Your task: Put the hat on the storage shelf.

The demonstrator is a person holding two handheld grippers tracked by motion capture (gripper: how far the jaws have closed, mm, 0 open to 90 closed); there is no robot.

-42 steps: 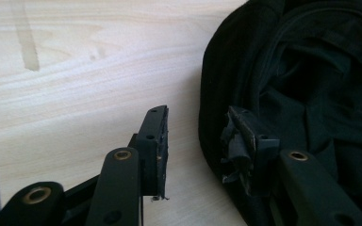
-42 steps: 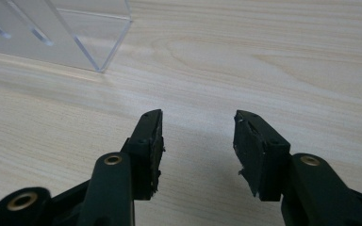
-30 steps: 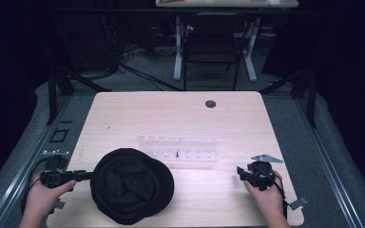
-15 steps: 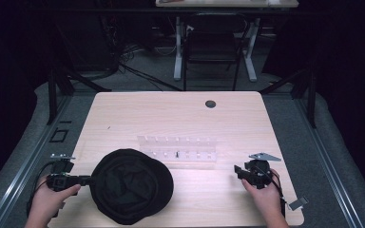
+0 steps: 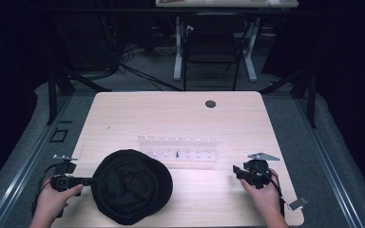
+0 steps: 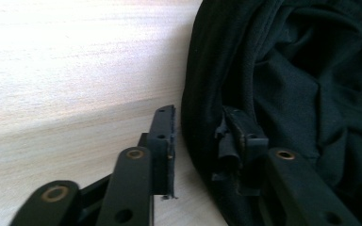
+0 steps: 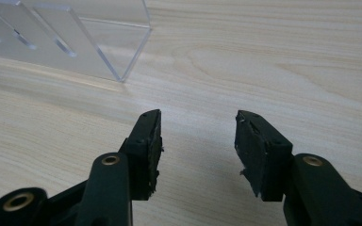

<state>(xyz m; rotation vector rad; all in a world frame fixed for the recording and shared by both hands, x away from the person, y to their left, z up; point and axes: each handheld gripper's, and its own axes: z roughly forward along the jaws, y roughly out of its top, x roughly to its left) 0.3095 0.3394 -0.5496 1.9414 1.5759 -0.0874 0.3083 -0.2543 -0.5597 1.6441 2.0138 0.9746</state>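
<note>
High view, nearest me first: my left hand [image 5: 52, 202] sits at about seven o'clock on the table [image 5: 138, 114], holding my left tongs [image 5: 86, 181] level with the tips pointing toward three o'clock, right at the rim of the black hat [image 5: 132, 186]. The hat lies open side up near the front edge, at about six to seven o'clock.

Seen from the left gripper view, my left tongs [image 6: 202, 141] straddle the hat [image 6: 301, 80] at its rim: one jaw stands outside on the bare wood, just beside the fabric, the other is inside, against the folded brim. They have just been closing, with the brim between them, but a sliver of gap shows beside the outer jaw, so I cannot call them clamped yet.

My right hand [image 5: 262, 194] rests at about five o'clock, well apart from the hat. My right tongs [image 5: 237, 171] point toward nine o'clock. In the right gripper view they [image 7: 199, 141] stand apart with bare wood between the pads.

Farther out, toward the middle of the table, a clear plastic rack [image 5: 177, 148] stands just beyond the hat; its corner [image 7: 99, 42] shows at eleven o'clock from my right tongs. At twelve o'clock, near the far edge, is a small round grommet [image 5: 210, 103].
</note>
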